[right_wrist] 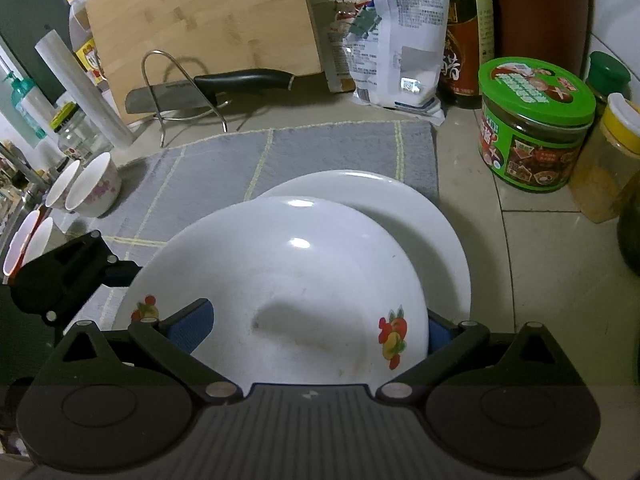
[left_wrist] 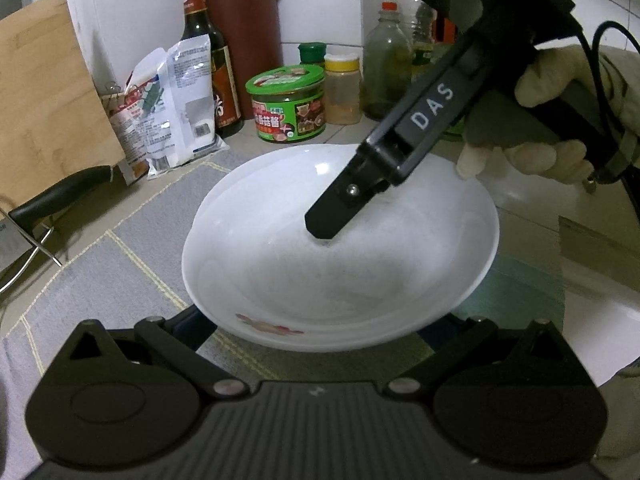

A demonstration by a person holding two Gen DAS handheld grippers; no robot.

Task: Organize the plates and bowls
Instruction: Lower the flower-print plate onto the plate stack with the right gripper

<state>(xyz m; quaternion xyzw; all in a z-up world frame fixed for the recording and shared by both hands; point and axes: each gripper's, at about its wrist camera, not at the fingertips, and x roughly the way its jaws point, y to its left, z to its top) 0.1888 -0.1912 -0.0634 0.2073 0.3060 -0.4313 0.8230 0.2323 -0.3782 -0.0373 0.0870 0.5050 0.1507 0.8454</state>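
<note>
A white deep plate with fruit prints [right_wrist: 288, 280] lies tilted on top of a plain white plate [right_wrist: 400, 208], on a grey mat [right_wrist: 224, 168]. My right gripper [right_wrist: 312, 332] straddles its near side, with one blue pad [right_wrist: 188, 326] on the inner face and the other behind the underside. In the left wrist view this plate [left_wrist: 320, 280] fills the middle, and the right gripper [left_wrist: 324, 232] reaches in from the upper right with its finger on the inside. My left gripper [left_wrist: 312, 332] stands open, its fingers spread under the near rim.
Two small floral bowls [right_wrist: 86, 190] lie on their sides at the mat's left edge. A knife on a wire rack [right_wrist: 192, 92], a cutting board [right_wrist: 200, 20], bags, a green tin [right_wrist: 532, 128], bottles and jars crowd the back. A gloved hand [left_wrist: 552, 92] holds the right gripper.
</note>
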